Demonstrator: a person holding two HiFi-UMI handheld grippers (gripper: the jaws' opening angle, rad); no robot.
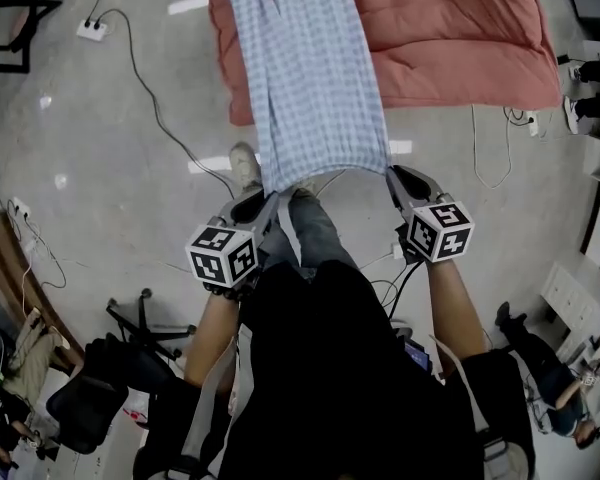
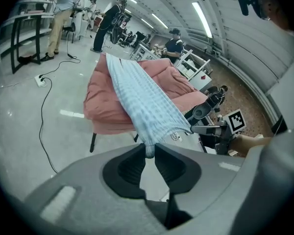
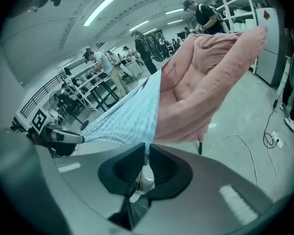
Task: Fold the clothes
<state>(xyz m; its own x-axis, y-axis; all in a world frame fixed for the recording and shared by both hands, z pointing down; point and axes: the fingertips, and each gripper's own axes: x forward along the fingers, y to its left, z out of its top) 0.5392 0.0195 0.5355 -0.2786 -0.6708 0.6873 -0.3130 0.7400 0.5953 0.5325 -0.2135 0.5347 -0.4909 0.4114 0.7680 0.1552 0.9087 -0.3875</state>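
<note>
1. So, we've got the blue checked garment [image 1: 310, 78] by its near hem. L gripper [image 1: 270, 196] is clenched on the hem's left corner & R gripper [image 1: 392, 176] on its right corner, w/ cloth pinched between both pairs of jaws
2. The rest of the garment lies along the pink padded table [image 1: 460, 38], close to its left edge, and spills over the near edge twd us; the hem hangs in the air betw. the grippers, off the table
3. Step in hand, we reckon: carry the hem fwd & lay it over the far part, halving the length
4. To do it well, we'd hold both grippers level, hem taut w/o sag, and move them together so the side edges line up. We shouldn't drag the far part off the pad, and we'd let go only once the hem lies flat
5. Count: 1 garment, 2 grippers, 1 padded table; a power strip [image 1: 92, 30] w/ cable on the floor at upper left, other floor bits too small to count
</note>
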